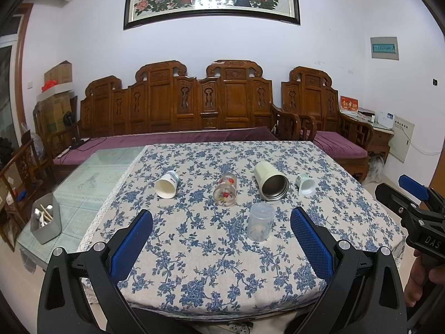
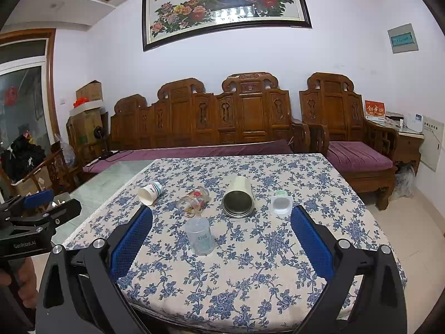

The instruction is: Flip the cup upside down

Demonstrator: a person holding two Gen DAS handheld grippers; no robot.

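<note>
The clear plastic cup (image 1: 261, 225) stood mouth-down, apparently, on the tablecloth (image 1: 222, 272), just beyond the left tongs (image 1: 221, 246) and right tongs (image 2: 221, 246), both spread open, gripping nothing.

**Five cups on the counter**

On the floral-clothed counter (image 1: 222, 264), four cups lie on their sides in a row: white paper cup (image 1: 166, 186) leftmost, then clear flower-printed glass (image 1: 225, 190), cream steel-lined tumbler (image 1: 270, 181), small white plastic cup (image 1: 305, 184) rightmost. Before them, nearer the cameras, a translucent plastic cup (image 1: 261, 225) stands mouth-down. A carved wooden bench (image 1: 178, 105) stands behind the counter.
</note>
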